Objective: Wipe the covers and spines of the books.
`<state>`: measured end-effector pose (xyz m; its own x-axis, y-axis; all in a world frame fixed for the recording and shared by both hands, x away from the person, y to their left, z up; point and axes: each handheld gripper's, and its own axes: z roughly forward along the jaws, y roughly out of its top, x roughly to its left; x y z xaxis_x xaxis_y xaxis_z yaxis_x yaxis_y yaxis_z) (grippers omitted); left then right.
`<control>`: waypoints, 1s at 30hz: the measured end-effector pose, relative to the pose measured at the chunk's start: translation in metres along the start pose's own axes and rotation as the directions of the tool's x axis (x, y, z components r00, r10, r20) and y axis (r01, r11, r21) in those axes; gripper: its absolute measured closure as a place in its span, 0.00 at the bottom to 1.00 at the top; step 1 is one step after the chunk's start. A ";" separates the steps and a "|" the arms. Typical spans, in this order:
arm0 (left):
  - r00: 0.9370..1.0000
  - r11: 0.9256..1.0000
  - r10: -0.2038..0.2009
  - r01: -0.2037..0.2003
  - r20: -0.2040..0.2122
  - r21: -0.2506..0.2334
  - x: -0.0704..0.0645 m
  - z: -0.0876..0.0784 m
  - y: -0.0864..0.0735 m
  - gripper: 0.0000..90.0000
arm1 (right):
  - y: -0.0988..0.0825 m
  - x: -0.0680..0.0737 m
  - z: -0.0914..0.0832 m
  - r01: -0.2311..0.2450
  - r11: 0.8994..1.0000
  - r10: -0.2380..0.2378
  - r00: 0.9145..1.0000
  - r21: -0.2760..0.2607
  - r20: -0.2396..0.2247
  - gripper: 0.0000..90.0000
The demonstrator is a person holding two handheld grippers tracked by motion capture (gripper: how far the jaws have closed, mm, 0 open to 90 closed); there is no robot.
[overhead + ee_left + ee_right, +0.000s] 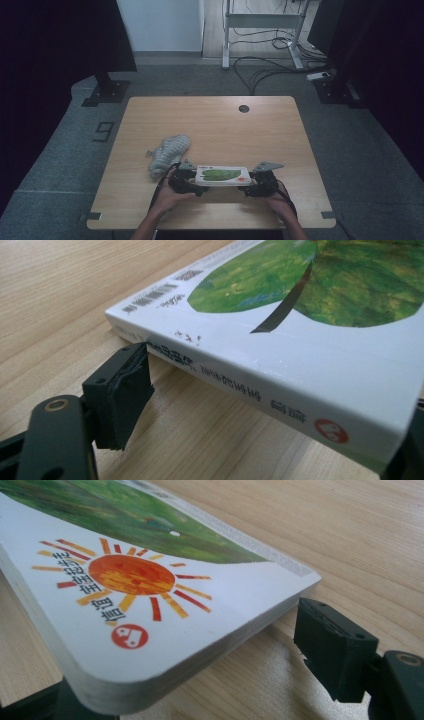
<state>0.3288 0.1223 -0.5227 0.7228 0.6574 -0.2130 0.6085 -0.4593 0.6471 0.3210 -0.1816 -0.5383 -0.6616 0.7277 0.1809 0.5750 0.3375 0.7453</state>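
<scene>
A white board book point(221, 176) with a green leaf on its cover is seen near the front edge of the wooden table point(215, 125), held between the two grippers. In the high view, the left gripper point(186, 181) is placed at the book's left end and the right gripper point(256, 182) at its right end; each is partly covered by the person's hand, so the jaws cannot be made out there. In the left gripper view, one black pad point(125, 390) is seen touching the spine corner of the book point(280, 340); the opposite jaw is cut off at the lower right edge, and contact there cannot be confirmed. In the right gripper view, the book point(150, 595) lies between spread jaws: one pad point(332, 647) stands just beside the page edge with a small gap, the other is largely hidden beneath the rounded corner. Whether the book rests on the table or is lifted slightly cannot be told. A crumpled grey-white cloth point(167, 152) lies just beyond the left gripper. The spine lettering is too blurred to read.
</scene>
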 end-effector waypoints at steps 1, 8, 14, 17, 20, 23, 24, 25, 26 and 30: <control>1.000 1.000 0.000 0.000 -0.003 0.005 0.000 0.001 0.000 0.25 | 0.000 0.000 0.000 0.000 1.000 0.000 1.000 0.005 -0.005 0.31; 1.000 1.000 -0.003 0.003 0.006 0.017 0.000 0.006 -0.002 0.28 | -0.002 -0.001 0.001 0.009 1.000 -0.009 1.000 0.017 -0.012 0.30; 1.000 0.999 0.019 -0.019 0.008 0.032 -0.003 0.016 -0.003 0.29 | -0.004 0.001 0.004 0.027 0.999 -0.026 1.000 0.028 -0.015 0.33; 1.000 0.999 0.019 -0.019 0.006 0.029 -0.002 0.016 -0.003 0.30 | -0.004 0.002 0.005 0.037 0.999 -0.036 0.999 0.031 -0.012 0.33; 1.000 0.999 0.023 -0.023 0.000 0.030 -0.002 0.015 -0.004 0.30 | -0.004 0.001 0.004 0.042 0.998 -0.041 0.999 0.036 -0.010 0.33; 1.000 0.999 0.027 -0.027 -0.001 0.034 -0.003 0.014 -0.004 0.30 | -0.006 -0.001 0.001 0.053 0.998 -0.052 0.999 0.042 -0.016 0.33; 0.999 0.999 0.034 -0.034 0.002 0.043 -0.003 0.014 -0.004 0.30 | -0.006 -0.001 0.000 0.051 0.998 -0.050 0.998 0.044 -0.022 0.33; 0.999 0.998 0.039 -0.039 -0.001 0.047 -0.003 0.013 -0.005 0.29 | -0.007 -0.001 0.000 0.056 0.997 -0.054 0.998 0.048 -0.028 0.33; 0.999 0.998 0.041 -0.041 0.002 0.051 -0.003 0.013 -0.005 0.29 | -0.007 0.000 0.000 0.056 0.997 -0.055 0.998 0.050 -0.032 0.33; 0.999 0.997 0.047 -0.047 0.015 0.055 -0.006 0.012 -0.005 0.27 | -0.008 0.002 0.002 0.075 0.995 -0.073 0.997 0.068 -0.032 0.33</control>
<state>0.3260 0.1134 -0.5337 0.7551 0.6265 -0.1934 0.5908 -0.5222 0.6150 0.3160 -0.1812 -0.5454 -0.7169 0.6816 0.1465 0.5552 0.4311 0.7113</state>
